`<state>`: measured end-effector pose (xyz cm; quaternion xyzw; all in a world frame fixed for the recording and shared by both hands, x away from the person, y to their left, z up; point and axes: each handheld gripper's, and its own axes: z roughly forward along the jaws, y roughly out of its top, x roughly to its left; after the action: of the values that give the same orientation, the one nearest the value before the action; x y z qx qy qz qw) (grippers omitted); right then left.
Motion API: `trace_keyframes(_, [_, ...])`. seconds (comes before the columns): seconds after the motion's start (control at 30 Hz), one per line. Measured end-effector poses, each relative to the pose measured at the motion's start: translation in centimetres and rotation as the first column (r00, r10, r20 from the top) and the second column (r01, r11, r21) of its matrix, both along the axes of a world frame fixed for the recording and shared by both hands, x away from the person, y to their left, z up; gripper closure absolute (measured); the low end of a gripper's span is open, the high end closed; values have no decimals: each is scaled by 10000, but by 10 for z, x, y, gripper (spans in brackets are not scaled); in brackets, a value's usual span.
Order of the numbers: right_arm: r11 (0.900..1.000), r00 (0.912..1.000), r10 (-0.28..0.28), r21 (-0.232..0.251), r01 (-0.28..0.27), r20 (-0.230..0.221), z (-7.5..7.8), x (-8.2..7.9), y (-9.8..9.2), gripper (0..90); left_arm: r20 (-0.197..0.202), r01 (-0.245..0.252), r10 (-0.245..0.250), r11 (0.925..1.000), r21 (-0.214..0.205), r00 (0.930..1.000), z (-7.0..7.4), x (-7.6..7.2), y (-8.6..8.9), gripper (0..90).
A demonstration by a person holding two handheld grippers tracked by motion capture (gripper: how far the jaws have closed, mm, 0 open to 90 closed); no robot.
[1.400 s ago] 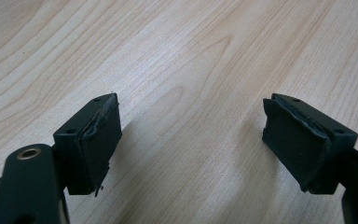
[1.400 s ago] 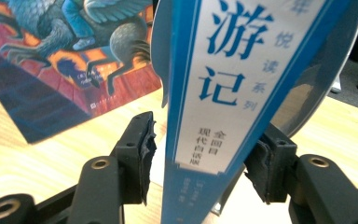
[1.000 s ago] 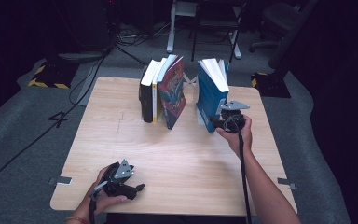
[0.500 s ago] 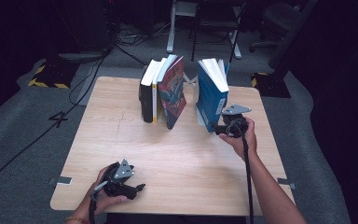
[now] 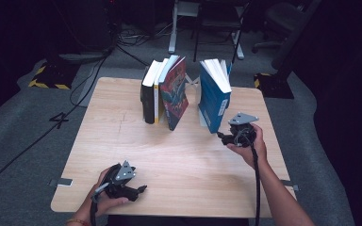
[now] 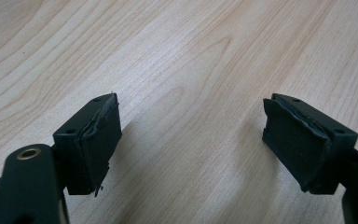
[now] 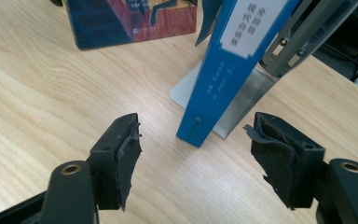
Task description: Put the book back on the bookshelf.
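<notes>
While the left gripper (image 5: 122, 182) lies low on the table (image 5: 179, 160) near its front left corner, cupped in the person's left hand (image 5: 104, 200), its jaws stand apart with bare wood between the pads (image 6: 98, 140) and point across the tabletop toward the right. Wide bare wood stretches from the front edge up to the books. Farther back, near the right edge, the right hand (image 5: 250, 147) holds the right gripper (image 5: 222, 137) just off the lower spine corner of the blue book (image 5: 213, 101); its jaws have just been opening and now stand released, with nothing pressed between them, the book's spine a little beyond their tips in the right gripper view. That book stands tilted, leaning against a grey metal bookend (image 7: 242, 100) toward the back right of the table. A clear gap separates it from the red-covered book (image 5: 175, 94), which leans on the yellow book (image 5: 156, 96) and the black book (image 5: 147, 94) near the middle of the back edge.
</notes>
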<state>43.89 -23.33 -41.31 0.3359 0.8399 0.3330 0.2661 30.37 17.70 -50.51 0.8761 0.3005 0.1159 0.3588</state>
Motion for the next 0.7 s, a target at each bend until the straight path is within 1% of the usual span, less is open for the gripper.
trace_keyframes(0.1, [10000,10000,62,35,-62,-9,-3,-5,-6,332,-3,-5,5,10000,-2,10000,0,0,0,191])
trace_keyframes(0.23, [9999,9999,104,-56,-105,-87,-8,-10,-12,328,-1,-11,11,10000,-1,10000,0,0,0,191])
trace_keyframes(0.33, [9999,9998,133,101,-132,-176,-14,-14,-18,326,-1,-21,21,10000,-9,10000,0,0,0,191])
trace_keyframes(0.4, [10000,9997,53,44,-52,-237,-18,-15,-23,325,-2,-14,14,10000,-3,10000,0,0,0,191])
trace_keyframes(0.53, [9997,9993,-72,211,80,-353,-25,-18,-33,322,0,-16,16,10000,-3,10000,0,0,0,191])
trace_keyframes(0.63, [9997,9991,-232,21,233,-345,-30,-21,-38,314,0,-21,21,10000,-10,10000,0,0,0,191])
trace_keyframes(0.7, [9997,9988,-246,-3,246,-413,-33,-23,-40,314,1,-13,13,10000,1,10000,0,0,0,191])
